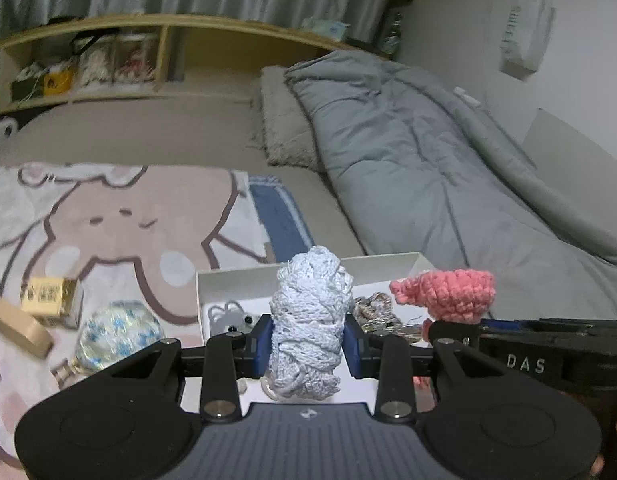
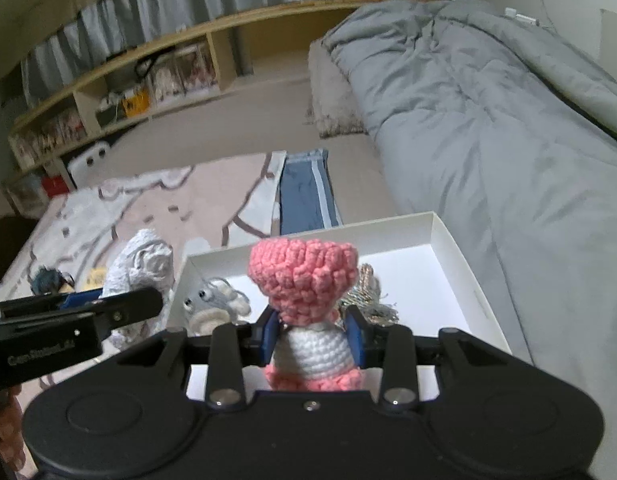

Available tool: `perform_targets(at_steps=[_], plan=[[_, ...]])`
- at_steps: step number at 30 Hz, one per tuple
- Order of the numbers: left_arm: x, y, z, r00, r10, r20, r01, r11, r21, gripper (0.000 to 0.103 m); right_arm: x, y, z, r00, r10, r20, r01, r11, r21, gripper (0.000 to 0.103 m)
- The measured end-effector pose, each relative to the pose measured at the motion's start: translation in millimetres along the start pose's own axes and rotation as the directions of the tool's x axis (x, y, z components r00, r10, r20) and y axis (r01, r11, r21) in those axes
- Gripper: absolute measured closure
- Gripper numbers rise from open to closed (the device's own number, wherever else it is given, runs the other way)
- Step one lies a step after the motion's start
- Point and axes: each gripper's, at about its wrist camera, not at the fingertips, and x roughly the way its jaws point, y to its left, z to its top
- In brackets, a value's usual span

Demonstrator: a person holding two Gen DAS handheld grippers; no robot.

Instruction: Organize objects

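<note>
Left wrist view first: the left gripper (image 1: 307, 344) is pinching a pale blue yarn bundle (image 1: 308, 320) upright, long axis standing up, with the white box (image 1: 236, 280) right ahead and a bit below. Over on the right, the right gripper (image 2: 313, 338) is clamped on a pink crochet doll (image 2: 304, 280), already hanging over the box's open middle, so I'd say it's the nearer one to drop.

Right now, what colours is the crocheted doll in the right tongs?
The crocheted doll is pink with a white middle, clearest in the right wrist view.
</note>
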Motion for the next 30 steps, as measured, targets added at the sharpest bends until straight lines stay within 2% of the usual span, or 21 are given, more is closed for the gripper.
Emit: perform_targets(at_steps=[4,7,14,16,21,27,30], plan=[[23.4,-0.6,-7.8,0.999,0.002,-0.037,-0.003,1.000,-0.026,0.066,21.0,3.8,-0.1,0.998,-0.031,-0.054,0.028,0.998,-0.055,0.066],[38.2,2.4,-11.8,0.998,-0.002,-0.061,-0.001,0.999,-0.036,0.066,36.9,3.8,1.6,0.996,-0.015,-0.092,0.009,0.998,-0.068,0.066],[58.8,8.5,-14.4,0.997,-0.008,-0.082,0.004,0.999,-0.046,0.066,75.4,5.3,1.3,0.989,0.009,-0.150,-0.018,0.998,-0.057,0.066],[65.3,9.1,-12.7,0.996,-0.015,-0.087,0.011,0.999,-0.046,0.066,85.1,3.8,2.1,0.988,0.006,-0.152,-0.012,0.999,-0.038,0.070],[80.1,8.3,-8.0,0.996,-0.029,-0.089,0.024,0.998,-0.051,0.066,99.2,-4.7,3.6,0.994,-0.008,-0.108,0.011,1.000,0.022,0.071],[97.4,4.6,-3.7,0.995,-0.043,-0.094,0.035,0.996,-0.080,0.066,100.5,-13.9,6.5,0.991,-0.131,-0.017,0.131,0.991,-0.004,0.072],[105.5,2.9,-2.5,0.995,-0.048,-0.092,0.039,0.994,-0.098,0.066,99.8,-25.7,7.2,0.996,-0.090,-0.002,0.090,0.995,0.048,0.069]])
